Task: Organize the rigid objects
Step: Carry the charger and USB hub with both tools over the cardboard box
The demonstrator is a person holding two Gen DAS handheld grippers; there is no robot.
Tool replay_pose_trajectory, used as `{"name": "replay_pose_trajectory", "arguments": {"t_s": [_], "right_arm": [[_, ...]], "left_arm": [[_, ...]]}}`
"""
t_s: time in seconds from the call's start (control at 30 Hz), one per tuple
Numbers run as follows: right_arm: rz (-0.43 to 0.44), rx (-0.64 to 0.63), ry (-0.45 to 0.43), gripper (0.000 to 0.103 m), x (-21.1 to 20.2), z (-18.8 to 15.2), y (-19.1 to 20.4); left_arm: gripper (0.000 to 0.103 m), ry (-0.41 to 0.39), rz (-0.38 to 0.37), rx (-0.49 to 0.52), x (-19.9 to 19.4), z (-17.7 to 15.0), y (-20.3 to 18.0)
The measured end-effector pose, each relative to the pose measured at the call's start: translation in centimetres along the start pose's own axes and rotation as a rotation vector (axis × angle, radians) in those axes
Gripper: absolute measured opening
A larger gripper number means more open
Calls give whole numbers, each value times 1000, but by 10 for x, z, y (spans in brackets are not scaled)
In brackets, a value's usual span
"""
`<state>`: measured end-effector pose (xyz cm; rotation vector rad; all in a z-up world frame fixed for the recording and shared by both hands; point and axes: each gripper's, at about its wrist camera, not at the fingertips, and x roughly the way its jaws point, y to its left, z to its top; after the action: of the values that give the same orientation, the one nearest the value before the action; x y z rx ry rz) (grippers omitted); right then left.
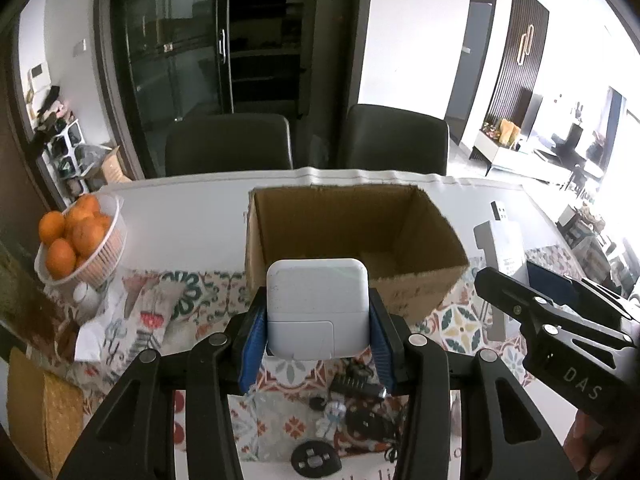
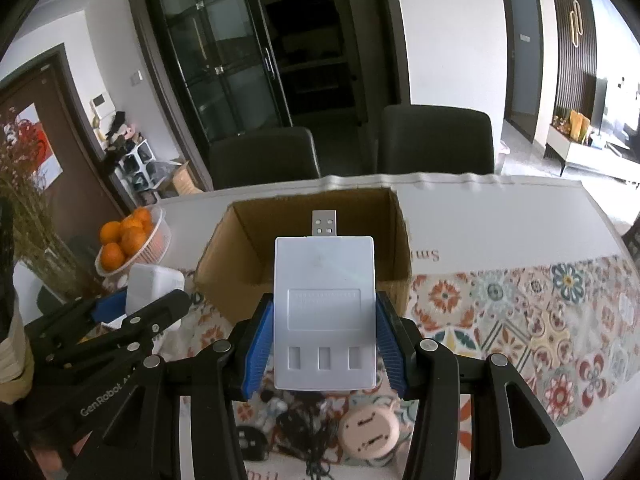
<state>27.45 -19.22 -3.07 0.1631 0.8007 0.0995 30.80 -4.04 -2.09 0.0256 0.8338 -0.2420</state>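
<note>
Left claw (image 1: 318,320) grips white charger (image 1: 317,304) — right claw (image 2: 324,336) grips USB hub (image 2: 324,312) — before cardboard box (image 1: 424,236)

Behind the table (image 2: 500,216) with its floral patterned cloth (image 2: 520,312) stand two dark upholstered chairs (image 2: 436,140), a tall black glass-door cabinet (image 2: 216,52) against white walls (image 2: 448,24), and a bright daylit living area (image 1: 560,140) to the right.

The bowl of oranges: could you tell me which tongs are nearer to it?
Left. The left tongs hold a white adapter just right of the bowl of oranges; the right tongs sit farther right.
</note>
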Motion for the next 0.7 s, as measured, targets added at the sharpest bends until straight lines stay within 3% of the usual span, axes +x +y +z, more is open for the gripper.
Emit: {"name": "replay_pose_trajectory", "arguments": {"t_s": [0.4, 0.7], "right_arm": [[10, 1, 67, 49, 42, 50, -12], [1, -8, 151, 49, 82, 68, -20]], "left_arm": [[45, 7, 18, 35, 34, 49, 3], [45, 76, 37, 56, 77, 70, 5]]}}
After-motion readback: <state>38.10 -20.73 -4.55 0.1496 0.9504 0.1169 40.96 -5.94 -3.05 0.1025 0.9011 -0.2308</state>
